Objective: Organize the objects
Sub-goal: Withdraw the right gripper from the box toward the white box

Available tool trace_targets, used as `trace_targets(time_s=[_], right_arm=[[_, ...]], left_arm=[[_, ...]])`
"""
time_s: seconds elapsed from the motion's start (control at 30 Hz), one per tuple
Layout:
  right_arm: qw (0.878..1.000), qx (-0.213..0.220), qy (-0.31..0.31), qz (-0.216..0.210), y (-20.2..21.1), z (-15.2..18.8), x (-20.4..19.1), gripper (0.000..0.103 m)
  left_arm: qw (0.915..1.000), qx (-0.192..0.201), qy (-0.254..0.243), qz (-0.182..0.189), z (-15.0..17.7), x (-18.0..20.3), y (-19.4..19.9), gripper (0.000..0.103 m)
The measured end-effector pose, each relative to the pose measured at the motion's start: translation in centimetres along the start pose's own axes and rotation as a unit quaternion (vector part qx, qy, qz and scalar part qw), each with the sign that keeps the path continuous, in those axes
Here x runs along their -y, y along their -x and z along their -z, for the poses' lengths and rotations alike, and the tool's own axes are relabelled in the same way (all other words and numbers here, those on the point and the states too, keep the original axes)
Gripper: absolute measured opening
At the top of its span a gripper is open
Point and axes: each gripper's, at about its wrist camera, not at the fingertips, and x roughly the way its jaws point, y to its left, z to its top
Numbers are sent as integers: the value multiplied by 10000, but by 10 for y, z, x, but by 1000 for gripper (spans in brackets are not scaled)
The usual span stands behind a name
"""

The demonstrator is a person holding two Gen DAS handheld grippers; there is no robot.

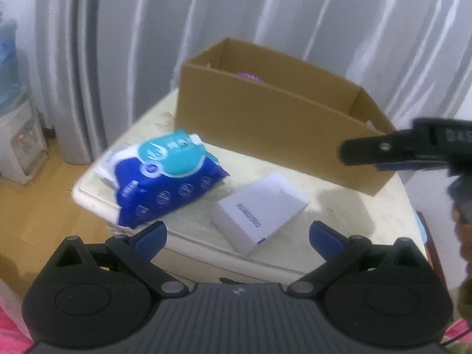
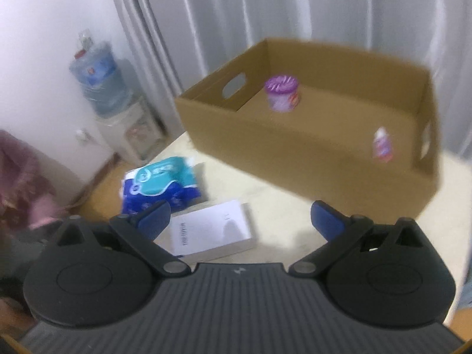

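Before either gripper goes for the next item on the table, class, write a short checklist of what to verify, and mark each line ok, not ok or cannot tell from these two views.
1. Left gripper open with nothing between the fingers: ok.
2. Right gripper open with nothing between the fingers: ok.
3. White box lies flat on the table, apart from the wipes pack: ok.
4. Cardboard box has free floor space beside the purple jar and small bottle: ok.
5. Both views sharp enough to aim: not ok, both blurred.
6. White box's weight or contents: cannot tell.
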Motion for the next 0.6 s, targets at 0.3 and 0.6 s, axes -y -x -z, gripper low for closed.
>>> trace_targets(time_s=[0.3,0.6], right_arm=[[9945,-547,-720,-523,-62,1,25,101],[9893,-969,-792,-757,-98,1,33,82]], left_arm=[[9979,-476,-324,282,-5,12,-42,102],[9936,-955,-318,505,-3,18,-70,101]])
